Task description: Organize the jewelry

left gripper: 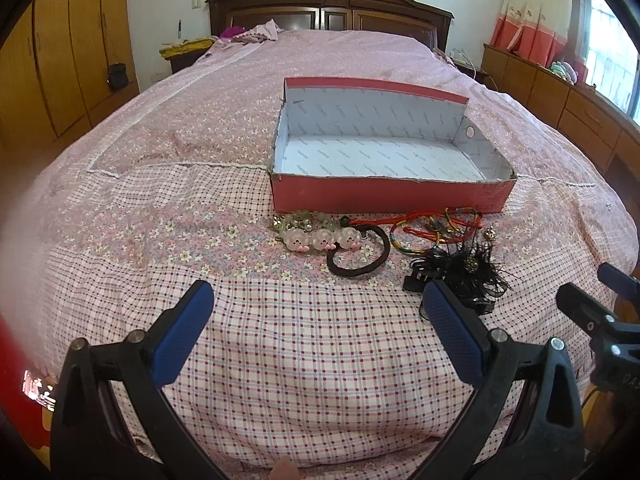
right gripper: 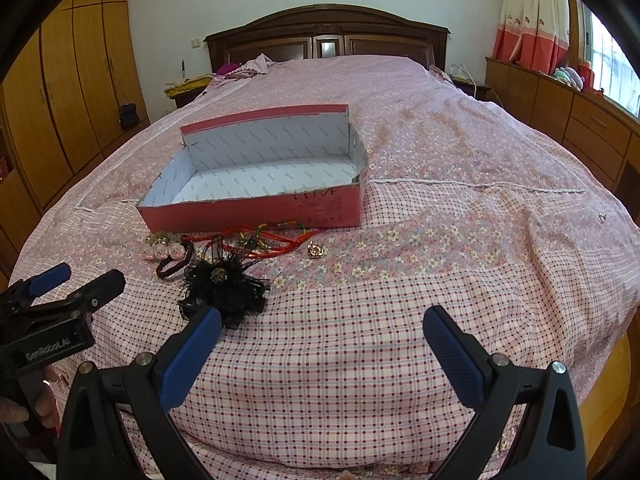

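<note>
An open, empty pink box (left gripper: 390, 194) (right gripper: 256, 210) with a white lining sits on the bed. In front of it lies a jewelry pile: a pink bead bracelet (left gripper: 320, 240) (right gripper: 162, 250), a dark hair tie (left gripper: 360, 258) (right gripper: 174, 266), red and multicoloured cords (left gripper: 436, 226) (right gripper: 268, 240), a black feather ornament (left gripper: 464, 276) (right gripper: 228, 284) and a small gold piece (right gripper: 316, 250). My left gripper (left gripper: 318, 304) is open and empty, short of the pile. My right gripper (right gripper: 322, 326) is open and empty, right of the feather ornament. Each gripper also shows at the edge of the other's view.
The bed (left gripper: 280, 360) (right gripper: 440, 280) has a pink checked and floral cover and a dark wooden headboard (left gripper: 328, 8). Wooden wardrobes (right gripper: 60, 100) stand at the left. A low wooden cabinet (right gripper: 580, 128) under a curtained window stands at the right.
</note>
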